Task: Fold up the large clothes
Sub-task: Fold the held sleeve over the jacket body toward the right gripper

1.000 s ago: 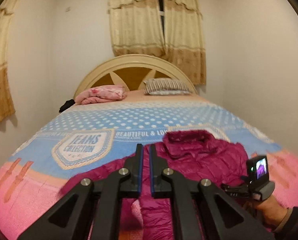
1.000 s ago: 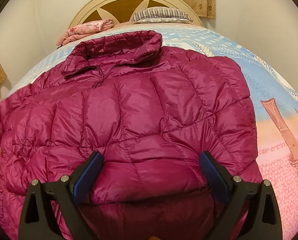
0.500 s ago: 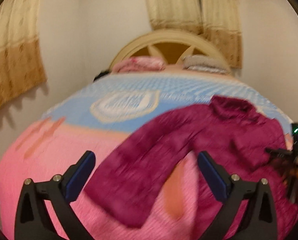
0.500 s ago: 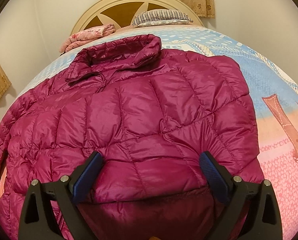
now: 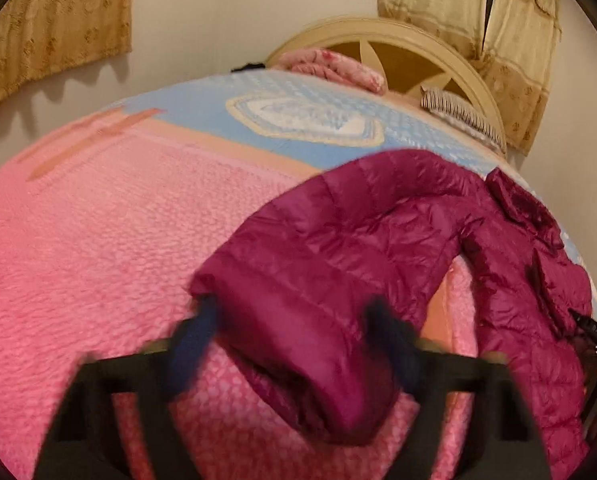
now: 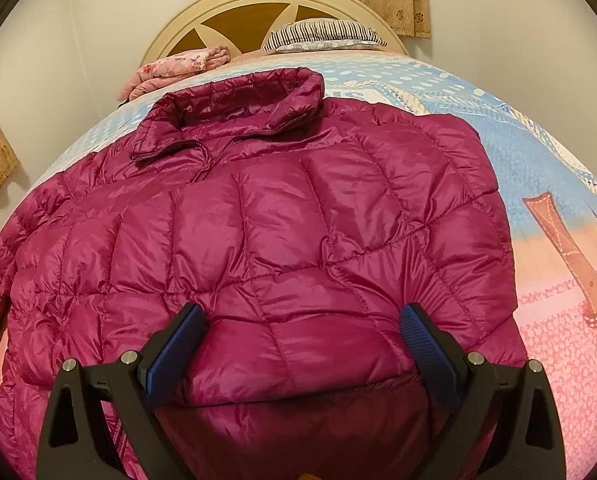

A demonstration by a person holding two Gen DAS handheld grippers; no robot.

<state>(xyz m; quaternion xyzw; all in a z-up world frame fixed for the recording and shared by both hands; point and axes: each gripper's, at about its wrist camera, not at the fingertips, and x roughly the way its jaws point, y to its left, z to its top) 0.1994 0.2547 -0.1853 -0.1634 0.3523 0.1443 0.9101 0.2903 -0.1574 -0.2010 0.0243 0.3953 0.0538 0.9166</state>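
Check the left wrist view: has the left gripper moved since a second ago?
Yes. The left gripper has dropped toward the jacket sleeve; the headboard has shifted up and right in the view, and the jaws are closing around the cuff.

The quilted jacket (image 6: 266, 232) is shiny magenta. The bedspread (image 5: 98, 248) is textured pink near, white-dotted light blue far. At the far headboard (image 6: 242, 12), cream and brown, lie a black-and-white striped pillow (image 6: 322, 32) and what looks like pink floral folded cloth (image 6: 178, 66). The curtains (image 5: 54, 28) are patterned gold.
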